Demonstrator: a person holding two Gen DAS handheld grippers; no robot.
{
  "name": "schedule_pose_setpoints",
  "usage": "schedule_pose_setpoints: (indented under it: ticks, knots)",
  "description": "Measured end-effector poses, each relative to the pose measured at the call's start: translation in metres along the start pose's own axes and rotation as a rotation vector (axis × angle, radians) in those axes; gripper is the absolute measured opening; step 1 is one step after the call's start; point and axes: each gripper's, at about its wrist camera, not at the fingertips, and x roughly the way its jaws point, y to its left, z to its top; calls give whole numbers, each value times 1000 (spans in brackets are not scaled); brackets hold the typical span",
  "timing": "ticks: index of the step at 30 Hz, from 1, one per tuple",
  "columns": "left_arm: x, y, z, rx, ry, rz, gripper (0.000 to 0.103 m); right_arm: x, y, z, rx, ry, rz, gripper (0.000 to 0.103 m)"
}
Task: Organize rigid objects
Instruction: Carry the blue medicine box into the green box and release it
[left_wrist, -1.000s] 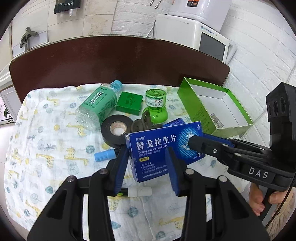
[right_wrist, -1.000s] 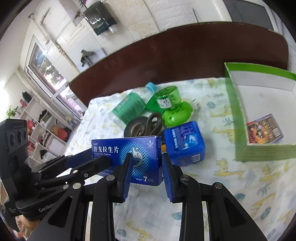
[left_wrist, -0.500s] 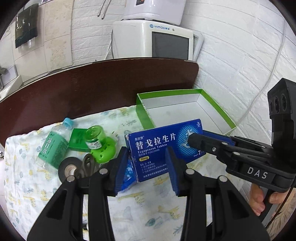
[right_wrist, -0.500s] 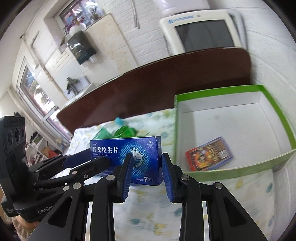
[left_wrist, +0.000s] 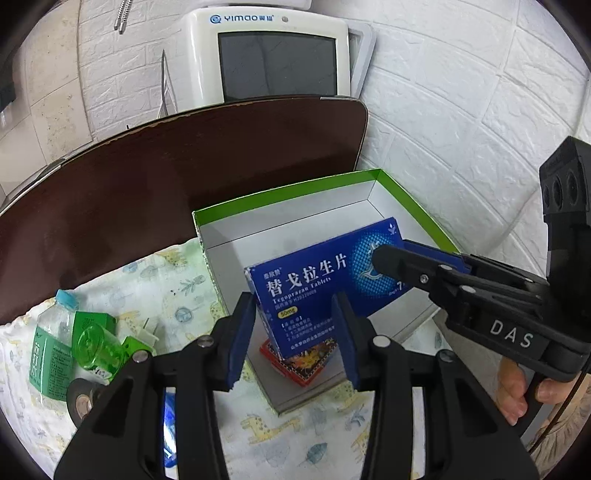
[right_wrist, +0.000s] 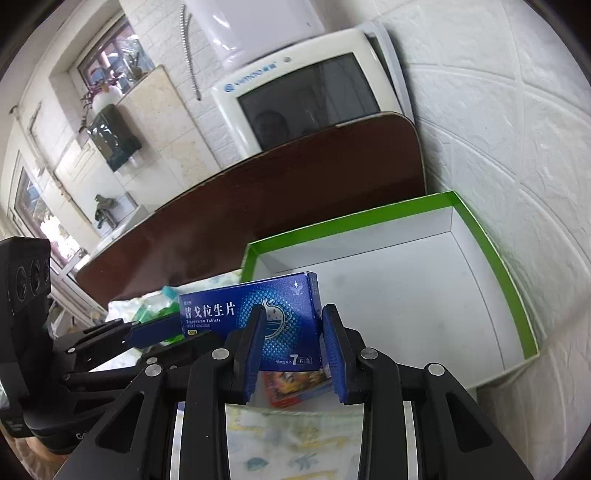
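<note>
A blue tablet box (left_wrist: 325, 280) is held by both grippers above the near left part of the green-rimmed white box (left_wrist: 369, 206). My left gripper (left_wrist: 293, 325) is shut on its left end; my right gripper (right_wrist: 291, 343) is shut on its right end (right_wrist: 280, 317). The right gripper also shows in the left wrist view (left_wrist: 424, 266), coming in from the right. A red printed card pack (left_wrist: 303, 365) lies on the white box's floor under the blue box; it also shows in the right wrist view (right_wrist: 295, 384).
Left of the white box on the patterned cloth (left_wrist: 303, 424) lie a green-label bottle (left_wrist: 48, 343), a green plug-in device (left_wrist: 103, 350), a black tape roll (left_wrist: 81, 398) and another blue box (left_wrist: 170, 417). A dark table edge (left_wrist: 147, 177), a white appliance (left_wrist: 277, 55) and a brick wall stand behind.
Both grippers have carried the blue tablet box to the right, from above the cluttered cloth to above the white box, and have tilted it a little.
</note>
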Motion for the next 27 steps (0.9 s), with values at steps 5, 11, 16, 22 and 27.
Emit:
schedule_pose_setpoints:
  ticks: [5,11,16,22,27]
  knots:
    - [29,3,12,-8,47,8,42,30,-20,14,34,43,-17,33]
    - [56,14,16,-20,93,24,42,61,-30,16,52,90,-25,33]
    - [67,18,18,-13,112,45,42,78,-34,15,71,125,-26,33]
    - [76,20,18,5,129,73,42,90,-37,15,77,149,-22,33]
    - [77,17,16,48,132,82,44,96,-40,13,91,167,-35,33]
